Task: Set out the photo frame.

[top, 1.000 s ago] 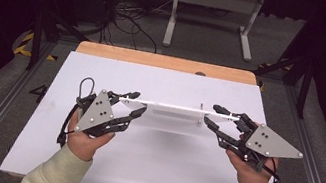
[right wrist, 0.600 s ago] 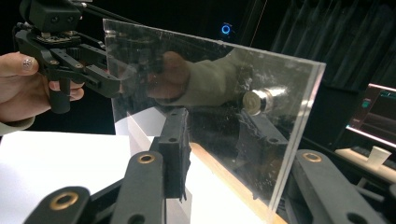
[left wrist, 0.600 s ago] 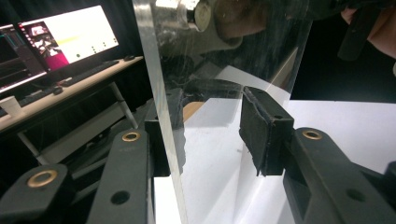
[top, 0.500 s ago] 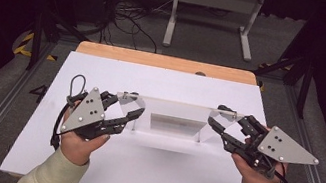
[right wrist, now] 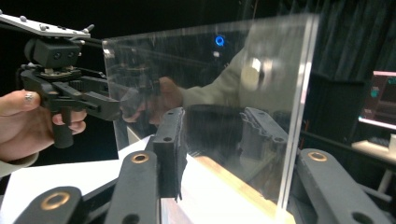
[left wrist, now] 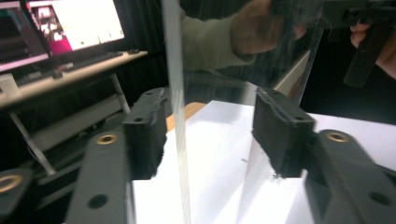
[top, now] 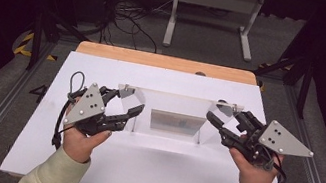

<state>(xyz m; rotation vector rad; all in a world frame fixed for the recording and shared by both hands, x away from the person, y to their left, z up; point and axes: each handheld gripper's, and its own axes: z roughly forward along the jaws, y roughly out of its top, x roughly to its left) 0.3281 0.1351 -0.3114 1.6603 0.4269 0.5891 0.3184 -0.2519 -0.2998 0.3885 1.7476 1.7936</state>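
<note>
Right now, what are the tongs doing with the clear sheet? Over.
Left tongs open around sheet's left edge. Right tongs open around its right edge. Clear sheet upright on the table. Nothing in the way.

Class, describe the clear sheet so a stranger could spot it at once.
Find the white table under the high view. Mid-table, a transparent panel hangs between the left tool and right tool. It is see-through, its edges bright lines.
</note>
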